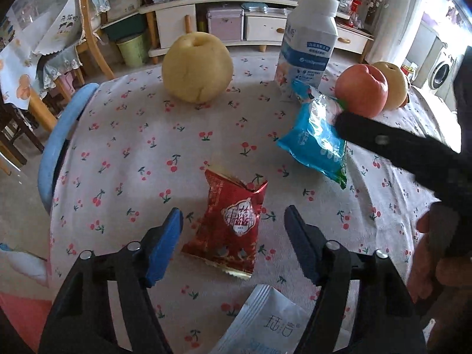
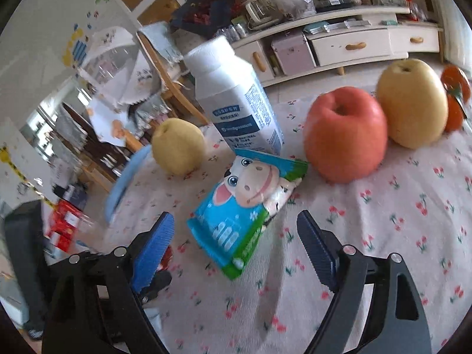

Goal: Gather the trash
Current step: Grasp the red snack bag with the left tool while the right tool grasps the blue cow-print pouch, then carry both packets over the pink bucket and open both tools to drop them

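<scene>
A red snack wrapper [image 1: 233, 224] lies crumpled on the cherry-print tablecloth [image 1: 132, 153]. My left gripper [image 1: 233, 216] stands open over it, one blue pad on either side, neither touching. A blue wrapper with a cartoon cow [image 2: 236, 206] lies in front of the white bottle [image 2: 236, 100]. My right gripper [image 2: 234, 219] is open around its near end, pads apart from it. In the left wrist view the blue wrapper [image 1: 312, 144] is partly covered by a finger [image 1: 383, 140] of the right gripper. A white packet [image 1: 265, 324] lies under my left gripper.
A yellow pear [image 1: 197, 67] sits at the far left, and a red apple [image 2: 345, 135], a second pear [image 2: 413, 103] and an orange fruit [image 2: 455, 100] at the far right. A blue chair back [image 1: 62, 144] hugs the table's left edge. A hand [image 1: 427, 253] holds the right gripper.
</scene>
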Motion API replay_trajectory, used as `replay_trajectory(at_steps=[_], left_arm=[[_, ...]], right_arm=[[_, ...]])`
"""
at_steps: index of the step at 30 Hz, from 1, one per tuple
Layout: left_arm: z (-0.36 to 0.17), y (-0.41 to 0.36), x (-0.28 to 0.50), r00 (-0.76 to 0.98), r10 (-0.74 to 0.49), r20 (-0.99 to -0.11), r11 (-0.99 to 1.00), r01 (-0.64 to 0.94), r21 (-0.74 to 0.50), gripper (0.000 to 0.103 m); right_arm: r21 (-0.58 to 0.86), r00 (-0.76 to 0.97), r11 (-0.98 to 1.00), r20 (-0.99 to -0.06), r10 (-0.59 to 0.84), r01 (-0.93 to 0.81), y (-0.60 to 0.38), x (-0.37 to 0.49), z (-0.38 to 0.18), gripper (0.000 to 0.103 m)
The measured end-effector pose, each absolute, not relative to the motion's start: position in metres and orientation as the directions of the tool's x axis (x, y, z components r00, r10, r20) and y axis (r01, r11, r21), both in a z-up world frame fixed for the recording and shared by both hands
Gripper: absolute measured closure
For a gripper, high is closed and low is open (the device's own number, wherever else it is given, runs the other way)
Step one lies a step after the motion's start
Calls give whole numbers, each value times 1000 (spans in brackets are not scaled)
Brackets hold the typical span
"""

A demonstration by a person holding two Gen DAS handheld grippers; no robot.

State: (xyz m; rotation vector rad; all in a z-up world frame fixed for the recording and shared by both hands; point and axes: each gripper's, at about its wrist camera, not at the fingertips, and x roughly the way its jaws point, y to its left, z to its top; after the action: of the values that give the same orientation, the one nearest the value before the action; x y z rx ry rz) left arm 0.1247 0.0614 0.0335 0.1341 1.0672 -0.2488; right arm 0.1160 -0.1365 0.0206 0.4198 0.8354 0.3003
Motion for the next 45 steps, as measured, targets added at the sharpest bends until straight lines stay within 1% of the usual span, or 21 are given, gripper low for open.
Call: replay_trajectory(at_steps=[1,3,6,7,9,10,12,13,16,18,20,24,27,32,37,45], left_arm=[[33,61,126,454,-139,-880,964,267,-14,37],[30,60,129,440,-143,-886,964,265,-24,45],[26,60,132,429,-148,-891,964,265,-33,54],[25,60,131,432,-150,-889,964,264,-35,55],[26,62,131,439,-157,-885,965,260,-42,63],[25,64,130,439,-163,-883,965,257,-50,63],[25,66,129,442,-179,-879,965,253,-69,64],[25,67,129,444,-182,-877,965,252,-73,66],[24,68,127,442,-200,-875,963,255,-92,66],[25,68,123,441,-217,-871,960,258,-108,68],[25,68,118,443,-230,-867,958,260,-121,68],[30,68,107,451,-253,-856,955,256,-148,68],[36,70,98,460,-273,-845,953,251,-171,69],[48,77,80,487,-289,-824,952,239,-193,69],[66,83,55,527,-290,-799,953,238,-189,69],[108,115,2,604,-294,-740,955,222,-199,69]], right_arm=[[467,634,879,-653,413,-92,-133,120,19,19],[436,636,897,-672,378,-72,-126,127,17,19],[419,636,906,-685,356,-56,-122,136,14,19],[410,636,911,-690,345,-49,-120,139,14,19],[380,642,924,-699,315,-40,-118,143,13,19],[368,641,929,-704,306,-39,-117,145,12,19],[341,635,939,-718,286,-38,-114,149,10,28],[331,630,943,-724,281,-40,-112,150,8,30],[286,625,957,-738,255,-53,-105,150,6,35],[259,625,963,-740,248,-76,-101,147,6,45],[230,625,967,-741,245,-107,-96,143,7,50],[189,624,969,-740,249,-162,-86,129,7,55],[183,625,965,-737,260,-186,-87,114,7,57],[192,627,960,-728,279,-204,-95,83,6,58],[221,631,956,-718,293,-191,-106,50,8,60],[255,650,953,-699,298,-162,-120,-4,17,61]])
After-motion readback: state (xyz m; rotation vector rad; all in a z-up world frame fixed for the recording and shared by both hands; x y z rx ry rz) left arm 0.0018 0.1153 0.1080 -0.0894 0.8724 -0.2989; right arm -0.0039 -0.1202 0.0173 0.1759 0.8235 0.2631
